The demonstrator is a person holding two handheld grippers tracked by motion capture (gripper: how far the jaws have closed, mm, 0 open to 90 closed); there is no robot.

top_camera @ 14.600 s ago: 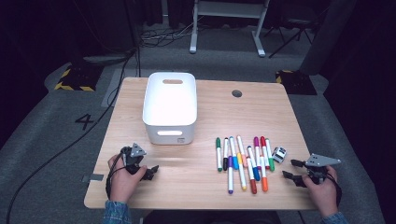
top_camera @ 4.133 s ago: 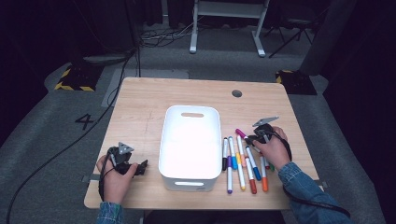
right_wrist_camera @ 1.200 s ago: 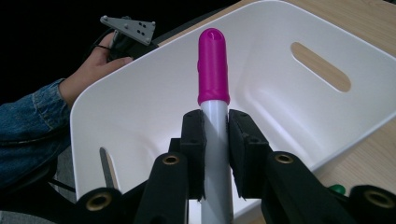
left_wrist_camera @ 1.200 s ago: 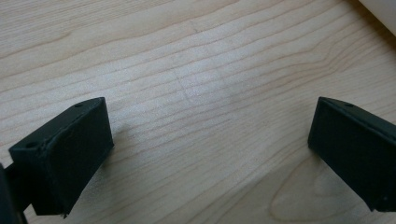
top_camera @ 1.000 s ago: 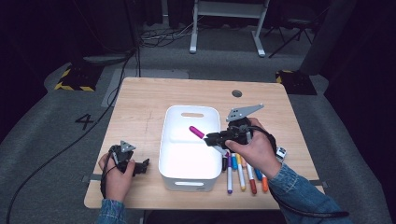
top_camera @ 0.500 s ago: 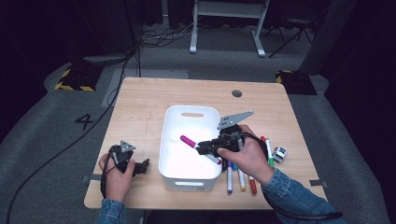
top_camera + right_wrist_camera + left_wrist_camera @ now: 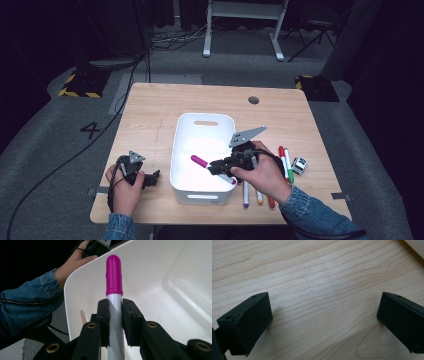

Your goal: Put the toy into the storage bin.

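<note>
My right gripper (image 7: 216,167) (image 7: 115,315) is shut on a white marker with a magenta cap (image 7: 199,161) (image 7: 114,275). It holds the marker low over the inside of the white bin (image 7: 202,134) (image 7: 160,272), cap pointing left. My left gripper (image 7: 151,178) (image 7: 324,320) rests on the bare wood table (image 7: 317,282) left of the bin, jaws open with nothing between them. Several more markers (image 7: 285,162) lie on the table right of the bin, partly hidden by the right hand.
A small black-and-white cube (image 7: 299,165) sits beside the markers near the table's right edge. A dark round grommet (image 7: 253,100) is at the back of the table. In the right gripper view a denim sleeve (image 7: 27,305) and hand show beyond the bin's rim.
The right gripper has carried the magenta-capped marker leftward and down, from above the bin's right rim to low over its inside. The left gripper has stayed put.
</note>
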